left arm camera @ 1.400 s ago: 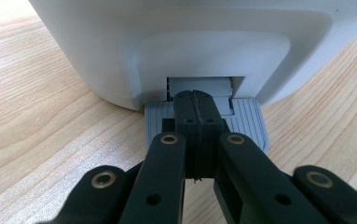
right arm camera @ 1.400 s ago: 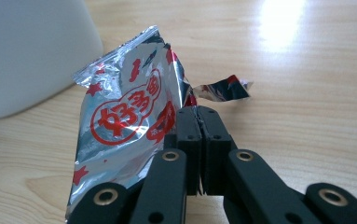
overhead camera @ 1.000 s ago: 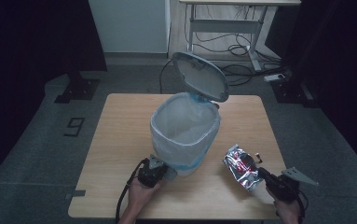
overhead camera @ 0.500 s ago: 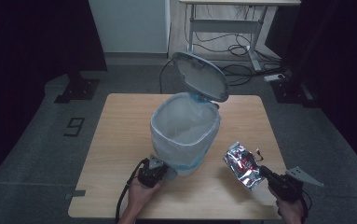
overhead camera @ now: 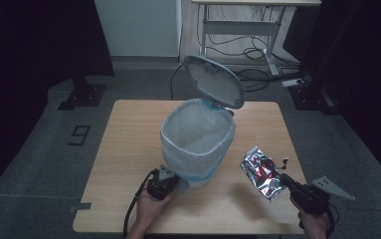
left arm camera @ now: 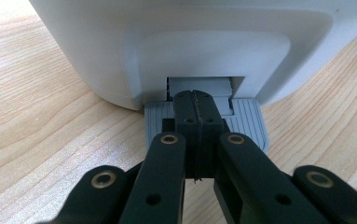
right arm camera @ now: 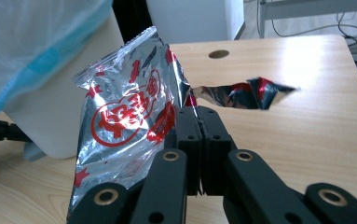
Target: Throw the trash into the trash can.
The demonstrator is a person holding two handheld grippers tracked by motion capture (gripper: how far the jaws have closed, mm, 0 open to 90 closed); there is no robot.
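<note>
A white pedal bin (overhead camera: 198, 144) with a white and blue liner stands mid-table, its lid (overhead camera: 214, 87) tipped up. My left gripper (overhead camera: 173, 180) is shut at the bin's near base. In the left gripper view, that gripper (left arm camera: 195, 100) has its closed jaw tips resting on the grey pedal (left arm camera: 246, 122). A silver foil packet (overhead camera: 261, 173) with red print is held just above the table to the bin's right, with my right gripper (overhead camera: 284, 179) shut on its near edge. In the right gripper view, the closed jaws of that gripper (right arm camera: 199, 119) pinch the packet (right arm camera: 125, 126), and a torn flap (right arm camera: 246, 93) sticks out rightward.
The wooden table (overhead camera: 128, 149) has bare room left of the bin and behind it. A small dark scrap (overhead camera: 284, 161) lies near the packet. A cable hole (right arm camera: 218, 54) sits in the tabletop. A desk frame with cables (overhead camera: 247, 35) stands on the floor beyond.
The right gripper and the packet have crept slightly up and away from me. The left gripper has stayed on the pedal, and the lid is still up.
</note>
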